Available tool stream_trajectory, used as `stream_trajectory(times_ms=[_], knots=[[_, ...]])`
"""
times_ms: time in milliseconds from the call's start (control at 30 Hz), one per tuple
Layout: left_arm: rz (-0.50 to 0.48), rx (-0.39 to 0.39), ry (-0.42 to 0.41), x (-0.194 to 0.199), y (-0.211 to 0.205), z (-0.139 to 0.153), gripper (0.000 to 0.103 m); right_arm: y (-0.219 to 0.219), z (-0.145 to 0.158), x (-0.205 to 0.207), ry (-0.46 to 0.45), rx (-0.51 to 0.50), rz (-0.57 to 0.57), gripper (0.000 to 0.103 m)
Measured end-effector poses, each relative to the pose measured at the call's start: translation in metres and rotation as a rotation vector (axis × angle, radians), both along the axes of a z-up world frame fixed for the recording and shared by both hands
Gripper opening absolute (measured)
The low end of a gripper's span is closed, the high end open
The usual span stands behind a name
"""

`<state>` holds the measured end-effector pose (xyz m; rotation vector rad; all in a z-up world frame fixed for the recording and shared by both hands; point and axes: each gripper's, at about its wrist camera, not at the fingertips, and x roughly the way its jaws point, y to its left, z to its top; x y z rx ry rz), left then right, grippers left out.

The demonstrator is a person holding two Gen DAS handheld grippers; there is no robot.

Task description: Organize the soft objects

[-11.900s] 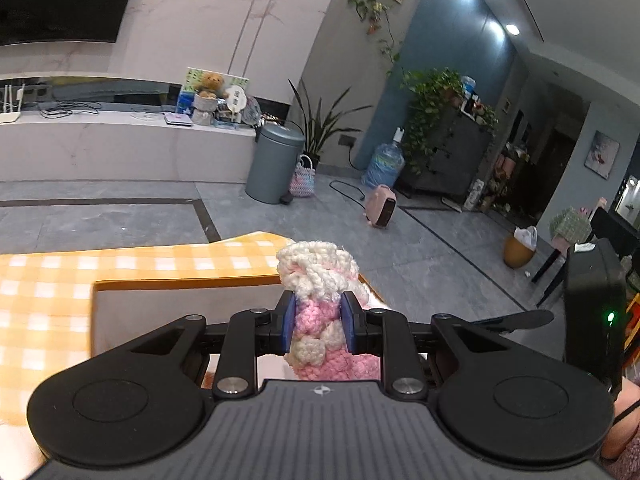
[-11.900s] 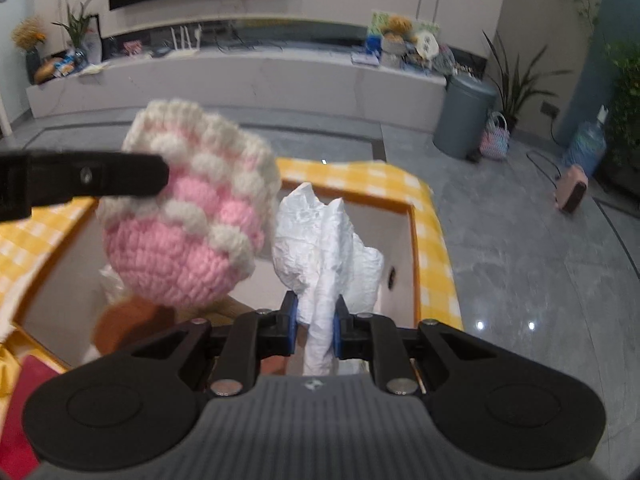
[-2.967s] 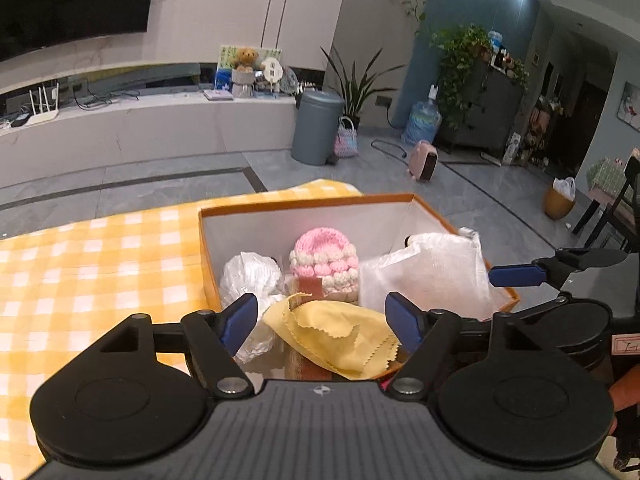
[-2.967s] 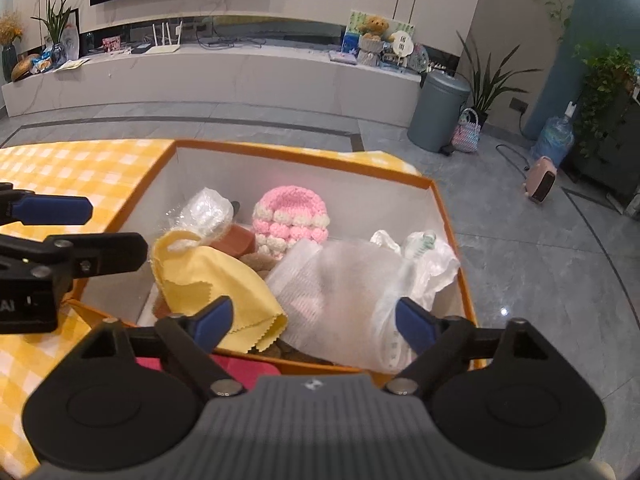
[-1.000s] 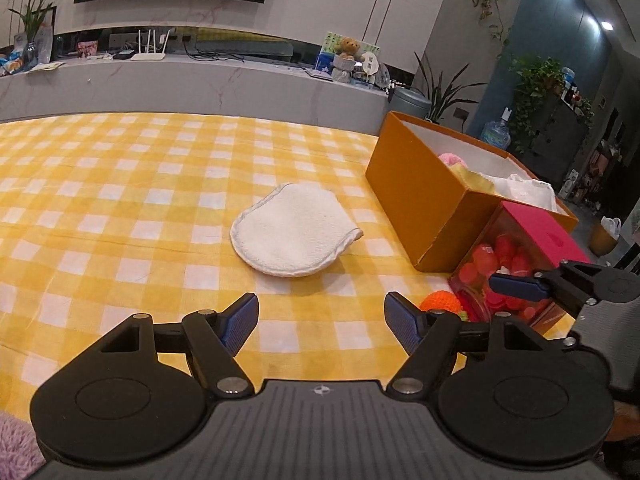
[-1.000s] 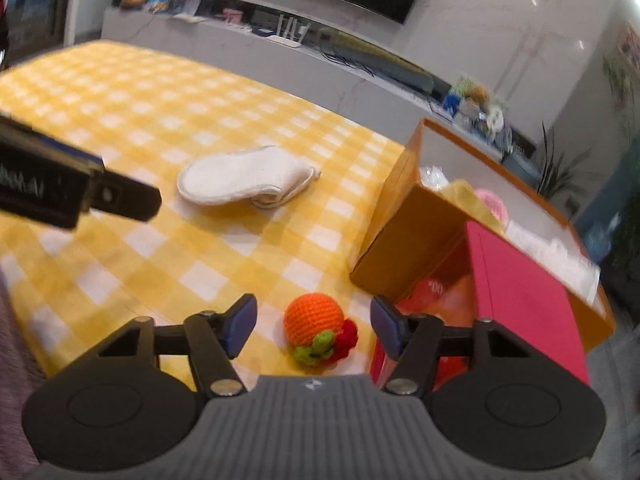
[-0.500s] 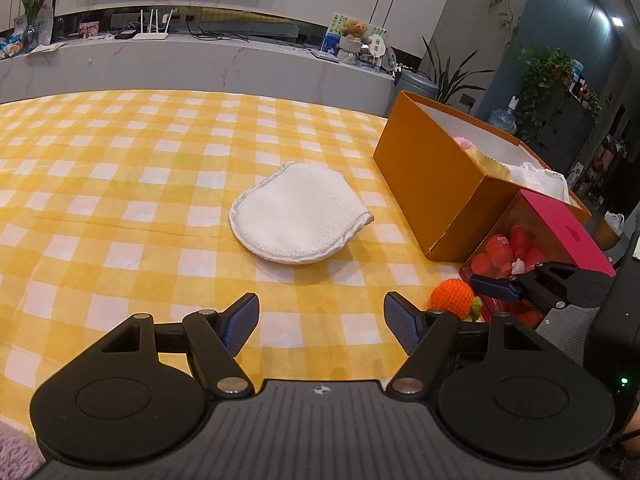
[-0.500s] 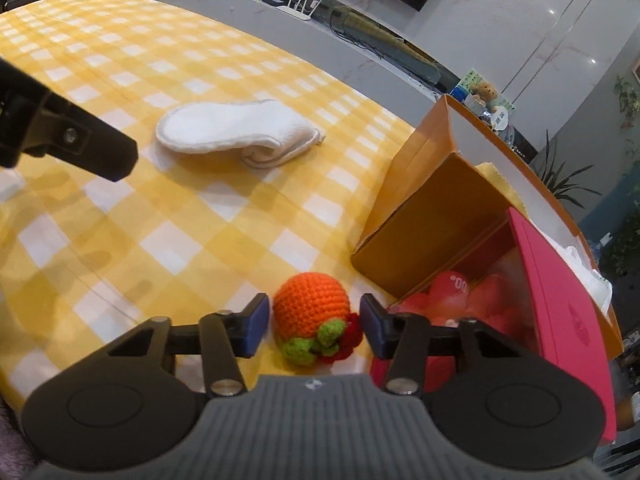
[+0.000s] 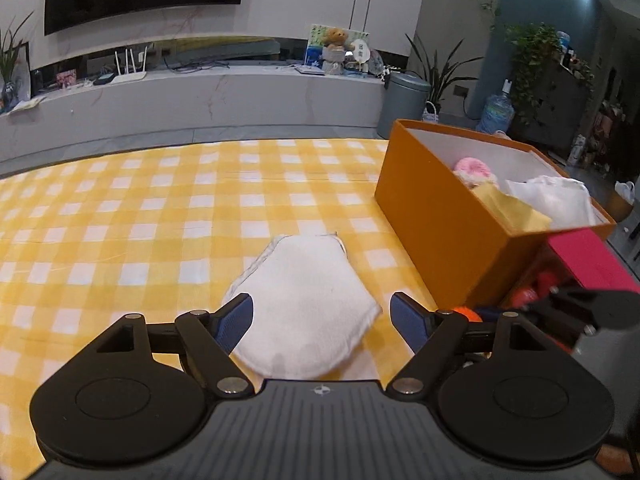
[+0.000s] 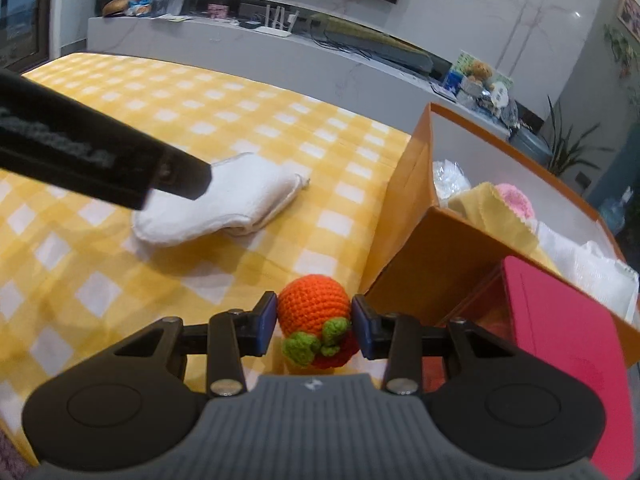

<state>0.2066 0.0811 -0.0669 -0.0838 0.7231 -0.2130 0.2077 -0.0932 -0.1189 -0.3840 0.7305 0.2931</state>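
Note:
An orange crochet ball with green leaves lies on the yellow checked tablecloth, beside the orange box. My right gripper has the ball between its jaws, which are closing, both pads against its sides. A white folded cloth lies flat left of the box. My left gripper hangs over the cloth's near end, its jaws opening wide and not pressing it. In the box sit a pink crochet hat, a yellow cloth and white plastic bags.
A clear box with a pink lid stands against the orange box's near end, close to my right gripper's right finger. The tablecloth stretches left and back. Behind are a grey ledge and a bin.
My right gripper has moved up to the orange ball and its jaws have narrowed onto it. My left gripper has moved forward over the white cloth and opened a little wider.

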Motion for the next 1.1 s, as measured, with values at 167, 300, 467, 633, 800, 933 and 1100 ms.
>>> stream_trajectory(times_ms=[167,300,467,633,800,933,1100], knots=[[0.007,-0.001,0.008,0.014,-0.004,-0.026,0.092,0.0,-0.003,0.012,0.011,0.054,-0.039,0.04],[-0.018,0.037,-0.006,0.019,-0.008,-0.038,0.092,-0.002,-0.012,0.018,0.051,0.085,-0.058,0.04],[-0.007,0.025,0.031,0.034,-0.007,-0.048,0.092,-0.005,-0.013,0.02,0.057,0.103,-0.063,0.04],[-0.008,-0.008,0.042,0.034,-0.001,-0.051,0.069,-0.007,-0.013,0.02,0.058,0.108,-0.063,0.04],[-0.065,-0.033,0.054,0.032,-0.002,-0.054,0.035,-0.007,-0.014,0.017,0.046,0.095,-0.058,0.04],[-0.049,-0.081,0.06,0.031,0.004,-0.053,0.02,-0.011,-0.012,0.016,0.055,0.111,-0.071,0.04],[-0.029,-0.077,0.026,0.023,0.007,-0.042,0.0,-0.014,-0.005,0.009,0.045,0.138,-0.067,0.04]])
